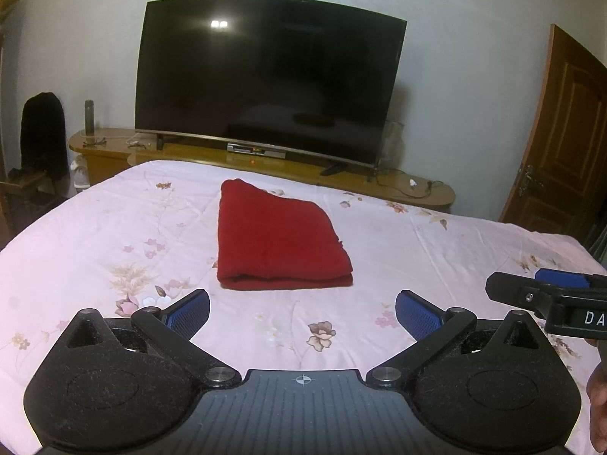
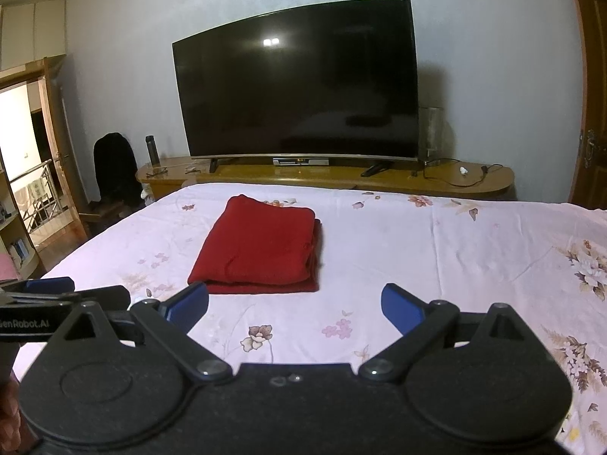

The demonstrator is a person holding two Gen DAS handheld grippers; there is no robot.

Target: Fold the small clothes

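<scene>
**Folded red garment lies on floral bedspread, both grippers held back and empty**

Nearest the cameras, the left gripper (image 1: pixel 302 313) hangs above the near part of the bed with its blue-padded fingers (image 1: pixel 189 311) spread wide, nothing between them. The right gripper (image 2: pixel 295 305) hangs beside it on the right, its jaws likewise spread wide and empty; its black body and one blue pad show at the right edge of the left wrist view. Both tools are apart from the cloth, with bare bedspread between fingertips and fabric.

Just beyond the grippers, the red garment (image 1: pixel 279 237) rests on the pink floral bedspread (image 1: pixel 114 235), folded into a compact, roughly rectangular stack with its layered edge facing the cameras. In the right wrist view the same garment (image 2: pixel 261 246) sits left of centre, with a second layer showing along its right side.

Past the far edge of the bed, a long wooden TV bench (image 2: pixel 455 184) runs along the wall and carries a large dark television (image 2: pixel 299 87), a dark bottle (image 2: pixel 152 149) at its left end and a loose cable toward the right. A wooden door (image 1: pixel 561 144) stands at far right, and an open doorway (image 2: pixel 26 159) shows at far left.
</scene>
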